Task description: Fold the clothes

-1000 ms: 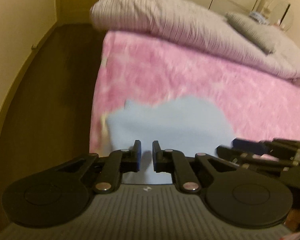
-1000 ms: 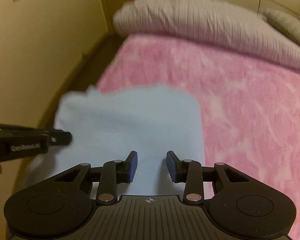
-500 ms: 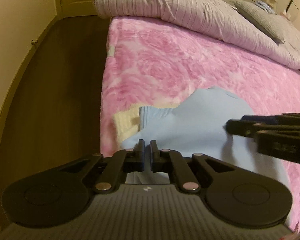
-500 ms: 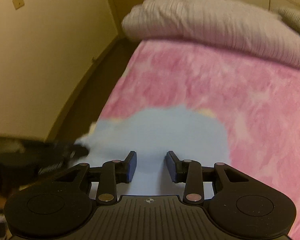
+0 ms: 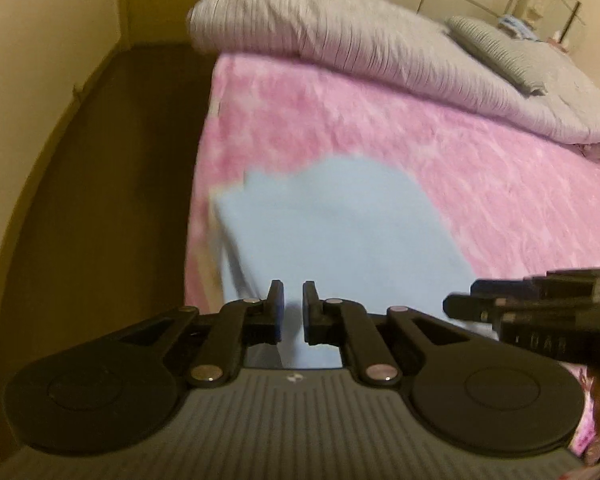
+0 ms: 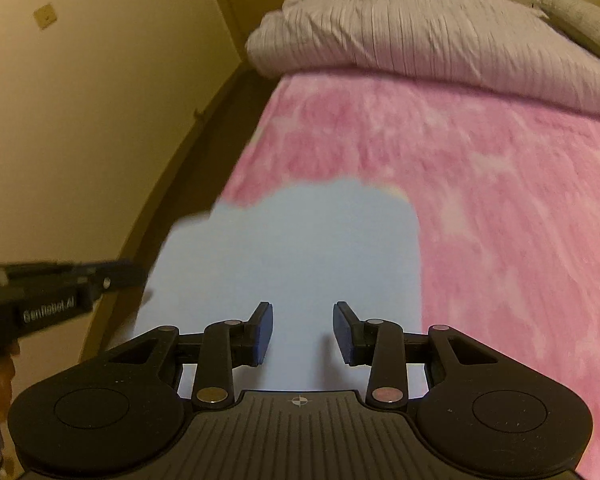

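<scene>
Hovering over a light-blue garment [image 5: 340, 236] at the left edge of the bed, both grippers pointing down at it.

Garment lies flat on the pink blanket [image 5: 480, 152], near the bed's near-left corner; a pale yellow cloth edge [image 5: 212, 196] peeks from under it. Left gripper [image 5: 292, 308]: jaws a narrow gap apart and opening, nothing pinched. Right gripper [image 6: 302, 334]: fingers spread wide, empty, blue cloth below them. Grey striped duvet [image 6: 440, 36] heaped along the far edge, grey pillow [image 5: 500, 52] on top. Frames blurred.
</scene>
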Demonstrator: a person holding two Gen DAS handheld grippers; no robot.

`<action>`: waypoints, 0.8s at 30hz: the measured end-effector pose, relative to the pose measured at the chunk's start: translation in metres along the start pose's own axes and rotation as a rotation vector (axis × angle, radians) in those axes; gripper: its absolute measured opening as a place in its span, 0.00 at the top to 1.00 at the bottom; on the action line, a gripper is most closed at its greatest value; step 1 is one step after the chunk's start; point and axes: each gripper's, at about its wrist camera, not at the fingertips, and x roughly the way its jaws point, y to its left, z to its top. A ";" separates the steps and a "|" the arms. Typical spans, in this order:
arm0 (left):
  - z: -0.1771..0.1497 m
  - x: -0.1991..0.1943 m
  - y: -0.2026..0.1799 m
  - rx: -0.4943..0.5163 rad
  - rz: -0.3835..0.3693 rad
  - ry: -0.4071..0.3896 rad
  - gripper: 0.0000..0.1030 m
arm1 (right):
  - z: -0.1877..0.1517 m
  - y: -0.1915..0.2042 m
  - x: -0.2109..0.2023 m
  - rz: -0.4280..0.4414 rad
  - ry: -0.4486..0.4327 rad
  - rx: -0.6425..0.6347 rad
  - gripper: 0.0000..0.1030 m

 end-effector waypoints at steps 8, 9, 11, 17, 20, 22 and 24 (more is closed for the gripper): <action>-0.008 -0.018 -0.010 -0.137 0.070 0.031 0.91 | -0.024 0.015 0.009 -0.005 0.086 -0.076 0.63; -0.009 -0.029 -0.015 -0.143 0.077 0.032 0.86 | -0.023 0.013 -0.001 0.005 0.084 -0.050 0.63; -0.010 -0.051 -0.026 -0.153 0.094 0.034 0.81 | -0.022 0.007 -0.019 0.023 0.088 -0.010 0.63; -0.026 -0.098 -0.074 -0.170 0.188 0.069 0.77 | -0.031 -0.020 -0.069 0.053 0.129 0.087 0.62; -0.035 -0.119 -0.109 -0.163 0.278 0.063 0.76 | -0.033 -0.033 -0.100 0.079 0.110 0.086 0.49; -0.043 -0.134 -0.131 -0.184 0.310 0.040 0.75 | -0.037 -0.042 -0.123 0.105 0.092 0.076 0.36; -0.049 -0.148 -0.152 -0.239 0.316 0.019 0.72 | -0.039 -0.051 -0.142 0.135 0.086 0.048 0.35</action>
